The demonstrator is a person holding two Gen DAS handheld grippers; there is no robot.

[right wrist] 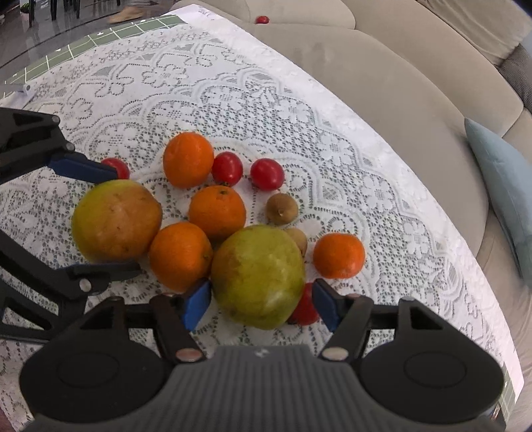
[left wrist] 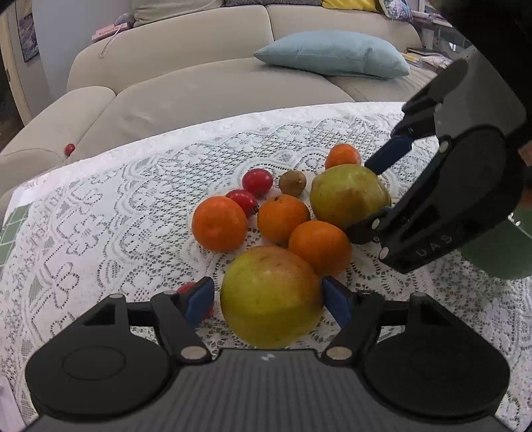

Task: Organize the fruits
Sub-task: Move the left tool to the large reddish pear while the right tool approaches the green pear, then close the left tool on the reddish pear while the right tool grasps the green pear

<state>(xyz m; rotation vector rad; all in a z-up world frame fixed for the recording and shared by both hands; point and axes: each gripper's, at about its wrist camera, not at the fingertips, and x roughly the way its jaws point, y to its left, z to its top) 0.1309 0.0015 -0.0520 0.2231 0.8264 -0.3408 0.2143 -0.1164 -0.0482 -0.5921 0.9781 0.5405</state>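
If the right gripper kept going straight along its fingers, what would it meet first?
Most likely the large green-yellow fruit already sitting between the right gripper fingers; a red tomato lies just beside its right finger. Depth is uncertain.

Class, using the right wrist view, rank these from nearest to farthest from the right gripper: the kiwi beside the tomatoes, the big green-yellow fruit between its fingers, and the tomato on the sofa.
1. Green-yellow fruit: between the right gripper's fingers.
2. Kiwi: mid-cloth, just beyond that fruit.
3. Sofa tomato: off the table, top of the view.
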